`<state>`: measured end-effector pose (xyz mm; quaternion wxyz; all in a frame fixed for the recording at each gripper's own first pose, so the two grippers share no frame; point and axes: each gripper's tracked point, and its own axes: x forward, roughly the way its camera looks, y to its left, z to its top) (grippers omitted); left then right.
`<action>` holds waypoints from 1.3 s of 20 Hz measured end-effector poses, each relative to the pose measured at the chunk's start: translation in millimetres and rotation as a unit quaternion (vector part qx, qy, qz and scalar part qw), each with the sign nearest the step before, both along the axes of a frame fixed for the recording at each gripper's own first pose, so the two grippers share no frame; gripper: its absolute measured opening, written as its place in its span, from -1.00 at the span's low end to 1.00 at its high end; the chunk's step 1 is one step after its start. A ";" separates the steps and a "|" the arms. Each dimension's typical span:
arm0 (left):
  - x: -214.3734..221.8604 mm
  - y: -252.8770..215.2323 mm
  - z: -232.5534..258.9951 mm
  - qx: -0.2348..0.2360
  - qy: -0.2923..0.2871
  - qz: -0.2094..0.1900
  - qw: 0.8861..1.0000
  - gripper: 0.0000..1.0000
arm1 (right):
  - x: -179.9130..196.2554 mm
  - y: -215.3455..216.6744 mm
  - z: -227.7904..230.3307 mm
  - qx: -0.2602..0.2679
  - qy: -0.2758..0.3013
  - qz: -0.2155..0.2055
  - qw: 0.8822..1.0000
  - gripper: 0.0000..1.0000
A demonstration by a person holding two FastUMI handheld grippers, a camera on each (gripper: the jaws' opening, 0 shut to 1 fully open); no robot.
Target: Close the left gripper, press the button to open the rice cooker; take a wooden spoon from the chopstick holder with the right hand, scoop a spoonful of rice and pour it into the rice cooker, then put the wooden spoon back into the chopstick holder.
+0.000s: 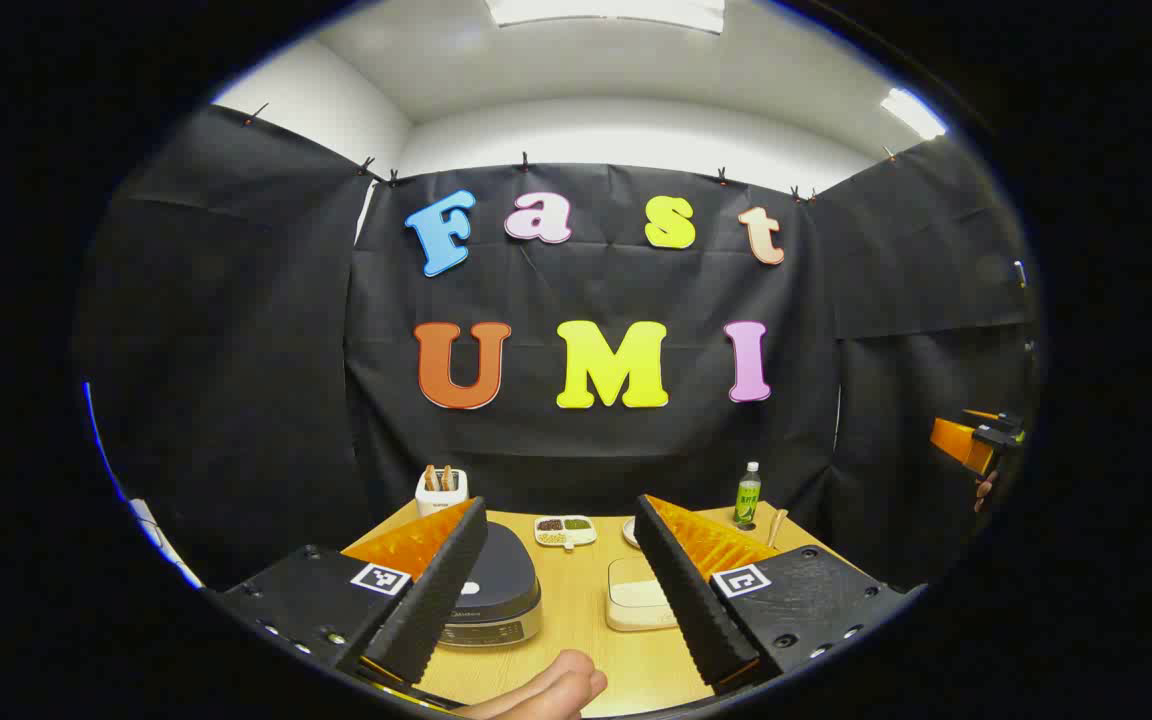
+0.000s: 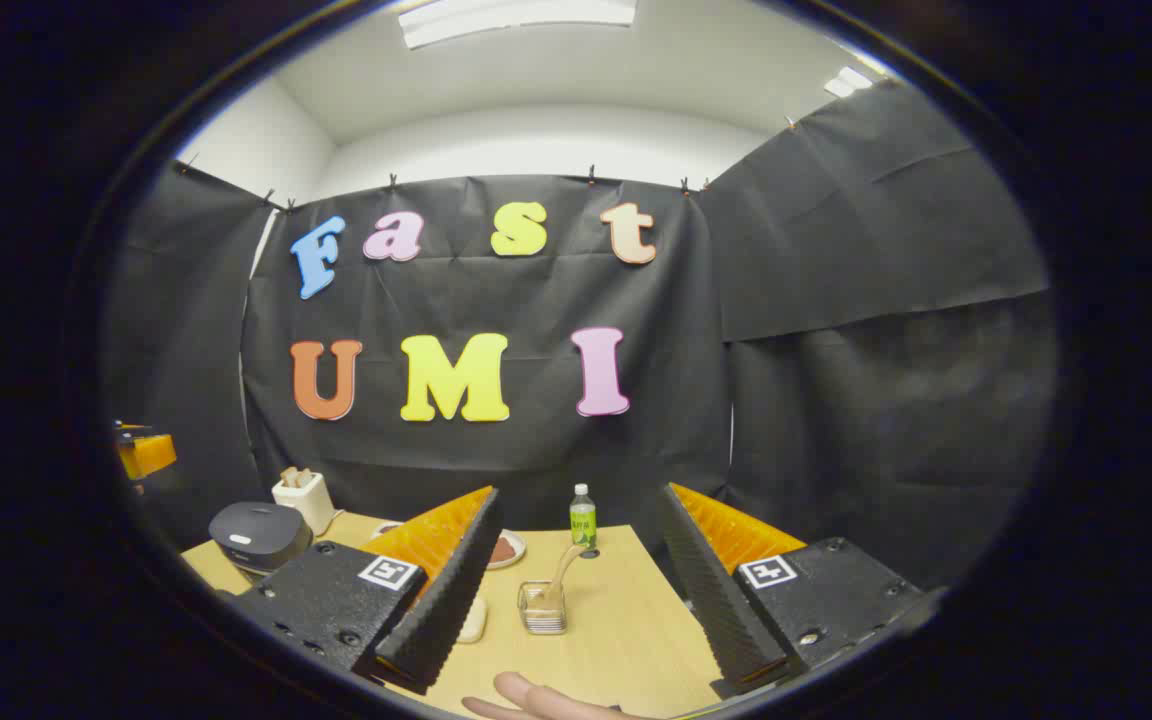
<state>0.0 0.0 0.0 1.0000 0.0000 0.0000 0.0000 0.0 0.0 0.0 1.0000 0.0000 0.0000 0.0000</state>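
The rice cooker [image 1: 501,590] has a dark lid, which is down, and a silver base; it sits on the wooden table [image 1: 576,620] behind my left finger. A pale button [image 1: 469,588] shows on the lid. My left gripper [image 1: 561,510] is open and empty, held above the table's near edge. Right of the cooker lies a cream rice box [image 1: 636,595]. In the right gripper view, a clear chopstick holder [image 2: 543,605] holds a wooden spoon [image 2: 566,570] leaning right. My right gripper [image 2: 581,500] is open and empty, short of the holder. The cooker [image 2: 258,535] stands far left there.
A white toaster [image 1: 441,490] with bread stands at the back left, and a small divided dish [image 1: 566,530] at mid-back. A green bottle [image 2: 583,518] and a plate [image 2: 504,548] are behind the holder. A fingertip [image 1: 546,690] shows at the bottom edge.
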 end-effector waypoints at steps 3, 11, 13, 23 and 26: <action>2.5 7.7 -5.0 0.004 0.003 0.010 1.000 0.88 | -1.7 0.9 -9.6 0.007 0.014 0.006 1.000 1.00; 7.1 17.4 -18.4 0.009 0.012 0.015 1.000 0.88 | 11.9 -7.9 -19.9 0.021 0.007 0.015 1.000 1.00; 8.1 18.9 -24.2 0.010 0.018 0.015 1.000 0.88 | 14.4 -11.6 -18.6 0.019 -0.003 0.011 1.000 1.00; 30.4 58.8 -51.9 -0.009 0.045 0.055 0.997 0.91 | 25.2 -19.3 -43.7 0.034 0.014 0.007 0.999 1.00; 40.7 67.2 -64.1 0.000 0.056 0.053 0.997 0.89 | 30.5 -16.8 -53.6 0.034 0.018 0.016 0.999 1.00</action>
